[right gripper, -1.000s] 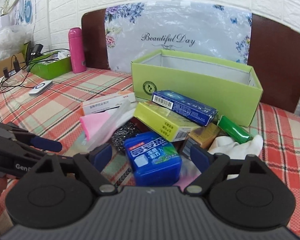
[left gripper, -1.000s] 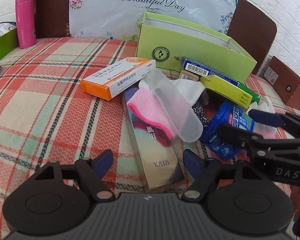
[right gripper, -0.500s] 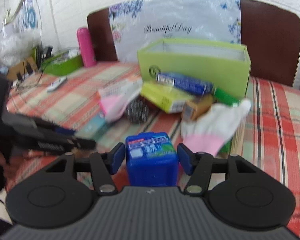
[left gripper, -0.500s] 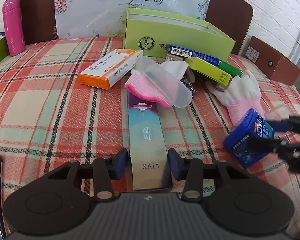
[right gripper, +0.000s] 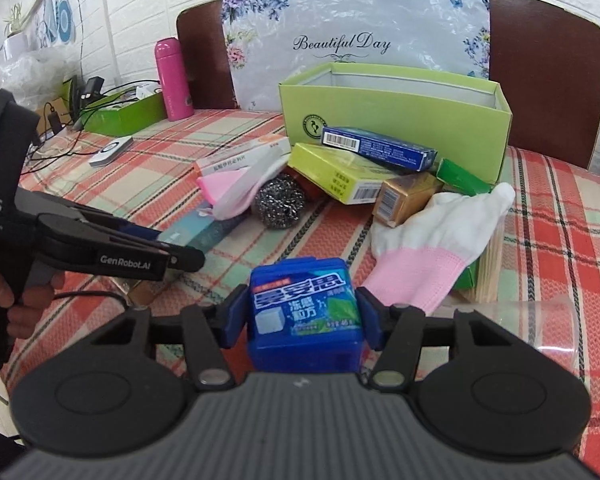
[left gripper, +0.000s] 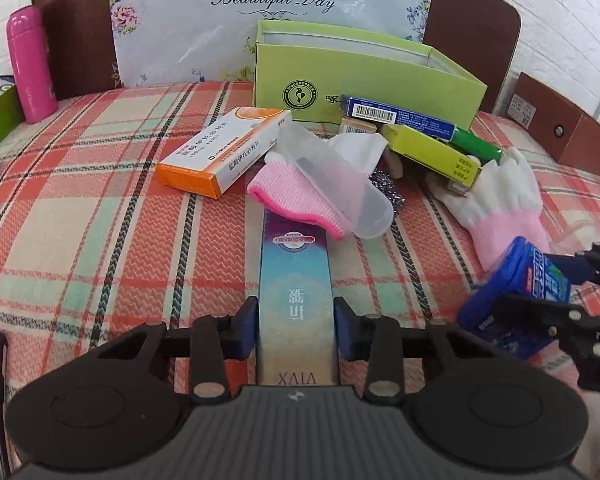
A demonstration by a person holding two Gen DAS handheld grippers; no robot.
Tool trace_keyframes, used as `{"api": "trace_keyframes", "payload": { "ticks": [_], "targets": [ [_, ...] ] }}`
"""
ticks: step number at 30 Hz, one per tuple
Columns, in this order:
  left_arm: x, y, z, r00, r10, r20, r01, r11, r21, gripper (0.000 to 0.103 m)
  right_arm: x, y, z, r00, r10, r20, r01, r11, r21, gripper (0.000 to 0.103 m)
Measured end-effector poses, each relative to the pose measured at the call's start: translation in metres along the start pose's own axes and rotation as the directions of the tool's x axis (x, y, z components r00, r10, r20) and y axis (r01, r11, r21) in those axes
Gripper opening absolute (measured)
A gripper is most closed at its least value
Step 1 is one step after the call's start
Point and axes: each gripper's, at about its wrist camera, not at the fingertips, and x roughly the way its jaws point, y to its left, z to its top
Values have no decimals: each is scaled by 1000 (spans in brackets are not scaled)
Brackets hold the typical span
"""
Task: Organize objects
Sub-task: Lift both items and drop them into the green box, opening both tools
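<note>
My left gripper (left gripper: 296,320) is closing, and its blue pads lie against both sides of a long teal-and-purple VIVX box (left gripper: 296,264) flat on the plaid cloth. The far end of that box is under a pink-cuffed glove (left gripper: 296,192) and a clear plastic case (left gripper: 340,184). My right gripper (right gripper: 304,316) is shut on a blue gum box (right gripper: 304,304), held just above the cloth. In the left wrist view the blue gum box (left gripper: 516,280) hangs at the right. An open green box (left gripper: 364,76) stands behind the pile.
An orange medicine box (left gripper: 224,152), a yellow box (left gripper: 432,152), a blue carton (left gripper: 396,114), a steel scourer (right gripper: 280,200) and a white-pink glove (right gripper: 432,240) lie in front of the green box. A pink flask (left gripper: 30,64) stands far left, a brown box (left gripper: 560,124) far right.
Both grippers narrowed from wide open. The left one came to the long box's sides. The right one closed on the blue gum box and drew it out of the pile toward the near edge.
</note>
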Motion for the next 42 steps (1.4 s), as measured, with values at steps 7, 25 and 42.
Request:
{"api": "trace_keyframes", "payload": {
  "ticks": [7,25,42],
  "targets": [
    [-51,5,14,995,-45,93,41,998,42,41,-31,-11,31,990,20,140,-23,1000,18,56],
    [-26,-12,170,918,-134,374,156,987,-29,41,9,-71,141,912,-223,345,222,974,45,55],
    [119,3,234,969,-60,238,87,991,-102,63,154,-147,175,938,-314,149,298,947,115,55]
  ]
}}
